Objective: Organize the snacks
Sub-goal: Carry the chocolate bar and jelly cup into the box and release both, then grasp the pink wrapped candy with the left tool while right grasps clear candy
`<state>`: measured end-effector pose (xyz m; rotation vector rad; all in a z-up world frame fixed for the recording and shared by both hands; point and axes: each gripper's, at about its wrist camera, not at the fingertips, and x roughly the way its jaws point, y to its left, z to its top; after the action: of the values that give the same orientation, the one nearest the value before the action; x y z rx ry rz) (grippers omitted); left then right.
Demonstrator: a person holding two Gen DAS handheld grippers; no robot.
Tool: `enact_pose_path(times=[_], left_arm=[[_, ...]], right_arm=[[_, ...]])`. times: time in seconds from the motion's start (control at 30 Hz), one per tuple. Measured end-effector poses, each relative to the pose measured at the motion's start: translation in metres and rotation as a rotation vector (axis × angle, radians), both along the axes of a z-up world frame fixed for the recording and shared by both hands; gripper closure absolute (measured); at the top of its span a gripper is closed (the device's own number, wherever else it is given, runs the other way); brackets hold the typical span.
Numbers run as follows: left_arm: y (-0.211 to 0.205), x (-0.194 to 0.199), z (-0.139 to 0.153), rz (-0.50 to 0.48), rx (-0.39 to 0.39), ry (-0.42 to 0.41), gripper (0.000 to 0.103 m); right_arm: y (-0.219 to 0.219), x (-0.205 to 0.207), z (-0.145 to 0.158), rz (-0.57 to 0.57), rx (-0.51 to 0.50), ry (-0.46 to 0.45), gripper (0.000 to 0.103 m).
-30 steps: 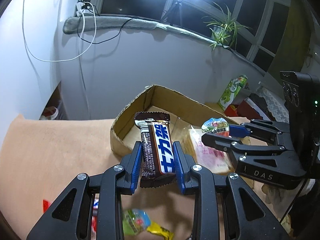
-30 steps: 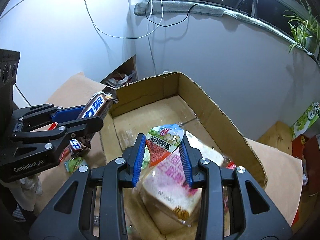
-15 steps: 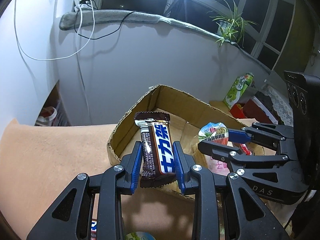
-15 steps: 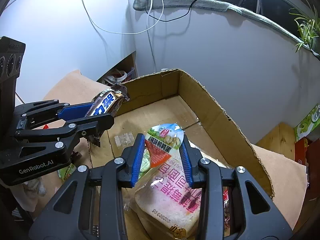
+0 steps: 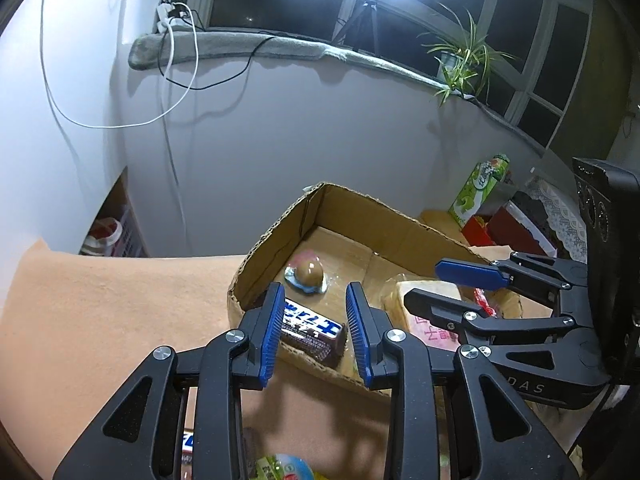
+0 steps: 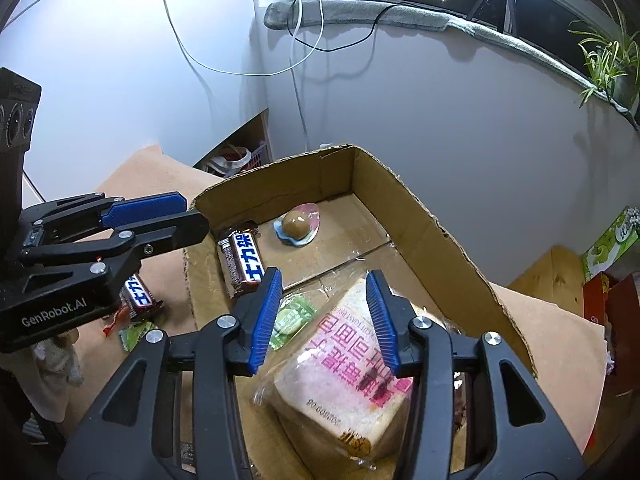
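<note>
An open cardboard box [image 5: 276, 240] [image 6: 420, 216] stands on the tan cloth. A brown chocolate bar [image 5: 310, 330] [image 6: 242, 260] lies inside by its near-left wall. A packed braised egg [image 5: 309, 274] [image 6: 296, 225] lies at the box's far corner. A bagged toast loaf [image 6: 352, 368] [image 5: 420, 312] fills the near right part. My left gripper [image 5: 316, 334] is open and empty above the chocolate bar. My right gripper [image 6: 324, 320] is open and empty above the loaf.
More snacks lie on the cloth outside the box: a second chocolate bar [image 6: 138, 298] and green packets [image 5: 284, 466]. A green carton [image 5: 478, 188] and red boxes [image 5: 520, 224] stand to the right. A white wall rises behind the box.
Both grippers have opened. The chocolate bar has dropped from the left gripper into the box, and the egg packet has left the right gripper and lies at the box's far corner.
</note>
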<state>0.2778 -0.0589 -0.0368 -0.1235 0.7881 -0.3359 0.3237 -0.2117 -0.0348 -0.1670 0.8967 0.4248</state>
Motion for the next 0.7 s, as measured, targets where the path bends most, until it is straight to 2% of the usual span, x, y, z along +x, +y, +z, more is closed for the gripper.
enact_pose_path(times=[0.37, 0.7], left_arm=[[0.015, -0.037, 0.018, 0.020, -0.018, -0.022, 0.073], [0.037, -0.090, 0.014, 0.040, -0.043, -0.002, 0.073]], right_arm=[[0.004, -0.050, 0.025, 0.024, 0.018, -0.028, 0.057], [0.006, -0.118, 0.017, 0.060, 0.049, -0.001, 0.057]])
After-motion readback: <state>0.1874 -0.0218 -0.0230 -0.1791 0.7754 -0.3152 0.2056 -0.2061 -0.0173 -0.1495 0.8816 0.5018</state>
